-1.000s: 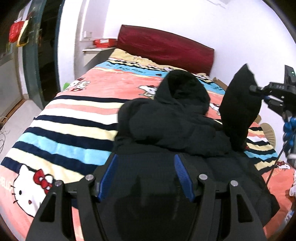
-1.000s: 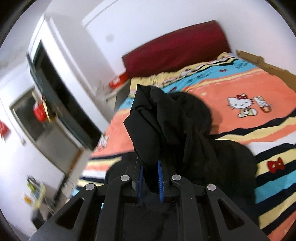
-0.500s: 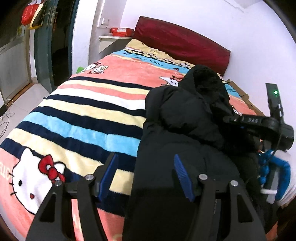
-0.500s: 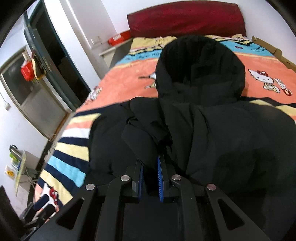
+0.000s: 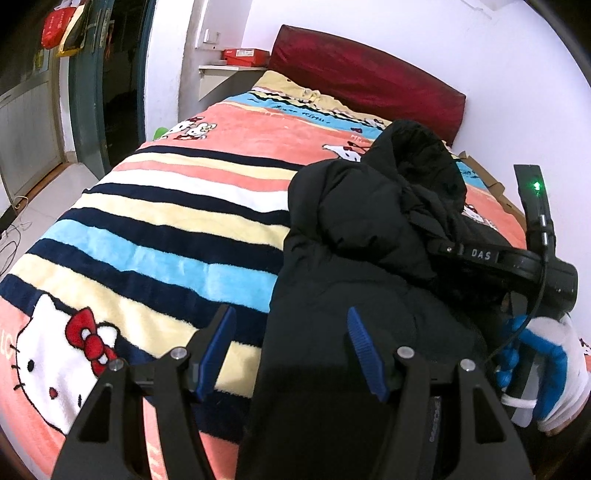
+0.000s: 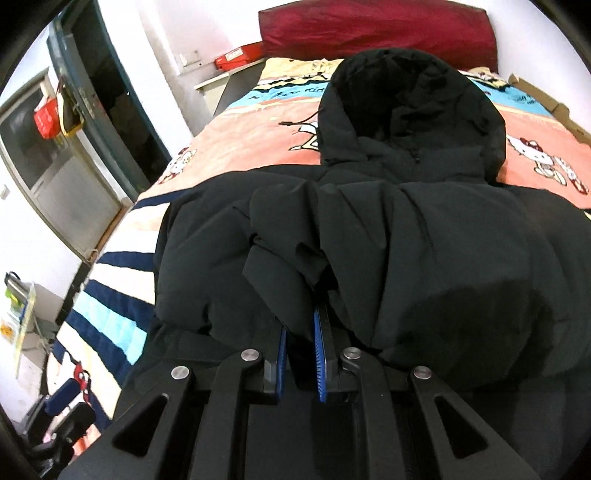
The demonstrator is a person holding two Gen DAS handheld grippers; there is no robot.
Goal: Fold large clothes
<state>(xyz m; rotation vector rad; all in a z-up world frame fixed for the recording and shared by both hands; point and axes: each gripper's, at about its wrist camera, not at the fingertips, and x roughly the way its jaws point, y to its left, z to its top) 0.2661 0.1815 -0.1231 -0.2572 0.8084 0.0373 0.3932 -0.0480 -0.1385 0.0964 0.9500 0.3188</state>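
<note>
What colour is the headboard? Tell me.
Dark red; the headboard shows best in the right wrist view.

A striped blanket (image 5: 155, 221) in salmon, cream, navy and light blue covers the bed, printed with a white cartoon cat wearing a red bow (image 5: 55, 354). A dark red headboard (image 5: 365, 77) stands against the white wall (image 5: 498, 74). Beside it, a red box (image 5: 245, 54) sits on a pale shelf (image 5: 221, 68). A dark green door frame (image 5: 85, 103) stands to the left, with a red bag (image 5: 55, 26) hanging near it. Brown cardboard (image 6: 543, 96) lies along the bed's far edge.
</note>
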